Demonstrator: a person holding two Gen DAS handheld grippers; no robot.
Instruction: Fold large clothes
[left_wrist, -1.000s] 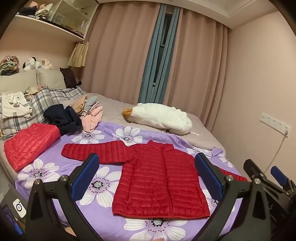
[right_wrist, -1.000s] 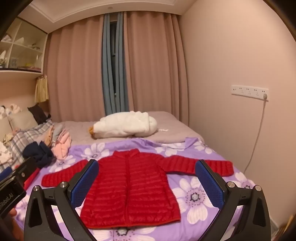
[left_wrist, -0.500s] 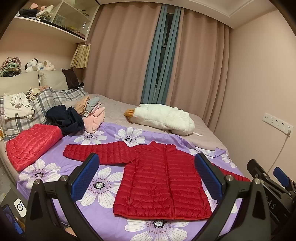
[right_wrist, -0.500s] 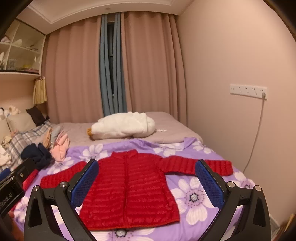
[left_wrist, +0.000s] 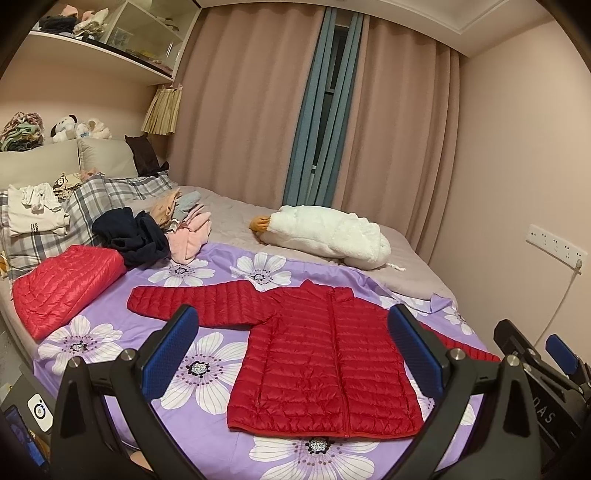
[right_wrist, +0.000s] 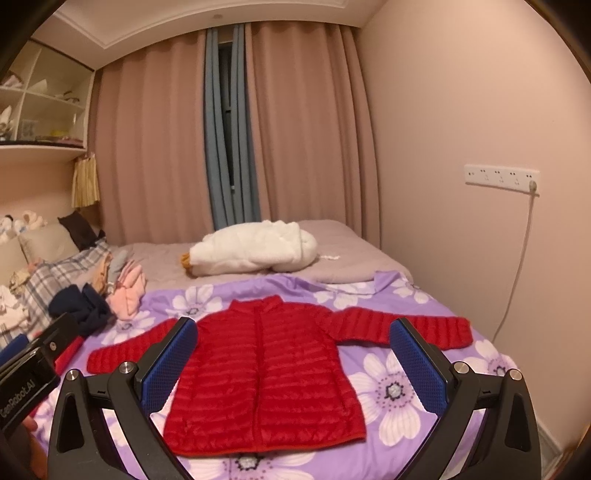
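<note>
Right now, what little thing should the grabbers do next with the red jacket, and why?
Probably lower the left gripper onto the near sleeve to fold it inward. The red jacket lies flat, sleeves spread, and both grippers, right gripper too, are open and empty.

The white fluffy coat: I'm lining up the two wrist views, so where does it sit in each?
Left wrist: white fluffy coat right of centre, beyond the red jacket.
Right wrist: centre, beyond the jacket.
Shared landmark: blue curtain strip.
</note>
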